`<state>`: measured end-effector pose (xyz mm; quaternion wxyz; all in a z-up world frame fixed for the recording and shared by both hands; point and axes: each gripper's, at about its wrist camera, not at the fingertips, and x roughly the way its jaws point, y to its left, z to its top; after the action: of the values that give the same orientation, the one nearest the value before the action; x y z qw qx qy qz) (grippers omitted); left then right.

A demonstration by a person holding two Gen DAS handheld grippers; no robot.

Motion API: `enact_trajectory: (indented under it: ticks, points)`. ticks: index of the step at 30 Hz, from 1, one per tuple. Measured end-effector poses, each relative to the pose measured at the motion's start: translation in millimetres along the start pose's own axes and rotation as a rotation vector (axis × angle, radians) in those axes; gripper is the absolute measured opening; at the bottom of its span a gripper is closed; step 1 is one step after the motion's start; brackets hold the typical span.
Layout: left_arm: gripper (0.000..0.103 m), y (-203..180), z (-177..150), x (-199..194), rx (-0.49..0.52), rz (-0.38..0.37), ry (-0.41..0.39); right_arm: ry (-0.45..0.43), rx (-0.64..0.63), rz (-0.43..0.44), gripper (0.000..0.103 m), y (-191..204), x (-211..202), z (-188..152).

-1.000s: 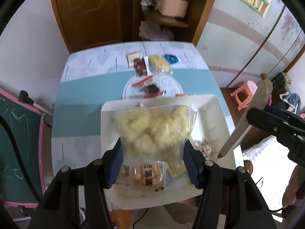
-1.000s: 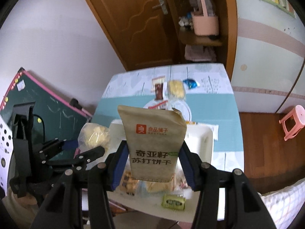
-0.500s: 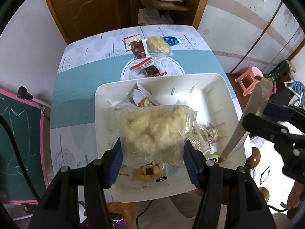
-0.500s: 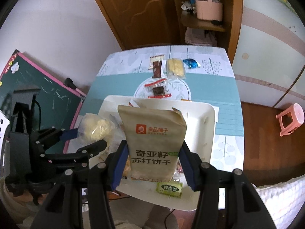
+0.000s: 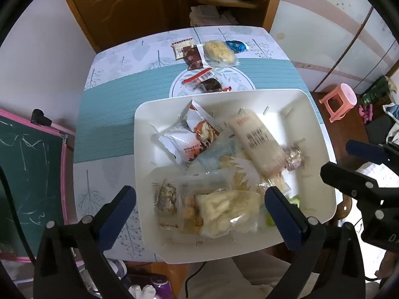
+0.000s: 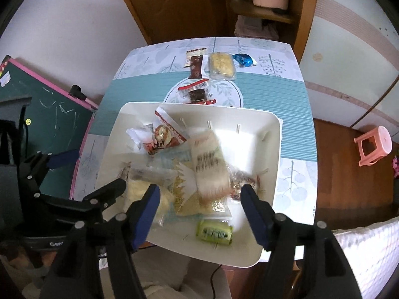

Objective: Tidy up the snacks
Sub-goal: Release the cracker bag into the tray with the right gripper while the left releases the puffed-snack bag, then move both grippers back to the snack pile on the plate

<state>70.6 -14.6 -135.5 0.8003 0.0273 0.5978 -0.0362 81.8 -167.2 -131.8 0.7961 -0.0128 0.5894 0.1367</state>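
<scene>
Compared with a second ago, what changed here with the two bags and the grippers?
Both bags were let go. The left gripper has just opened wide and its clear puff bag dropped into the white tray. The right gripper has also just been opening, and its tan cracker bag fell flat among the snacks. Nothing is between either gripper's jaws. The snacks on the table beyond the tray stayed put.

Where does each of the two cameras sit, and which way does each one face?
Left wrist view: on the left gripper, facing steeply down at the white tray; its open fingers show below, the right gripper at the right edge.
Right wrist view: on the right gripper, facing steeply down at the same tray; its open fingers show, the left gripper at the left.
Both gripper's jaws have just been opening; neither touches a pack.
Shared: the tray, the loose snacks beyond it, the table, the pink stool.
</scene>
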Motion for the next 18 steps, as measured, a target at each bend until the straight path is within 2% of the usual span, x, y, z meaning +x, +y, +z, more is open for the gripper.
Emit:
enact_trajectory:
  ticks: [18]
  points:
    - [0.102, -3.6, 0.7, 3.6, 0.025, 0.009, 0.036, 0.017, 0.001, 0.026, 0.068, 3.2, 3.8, -0.2]
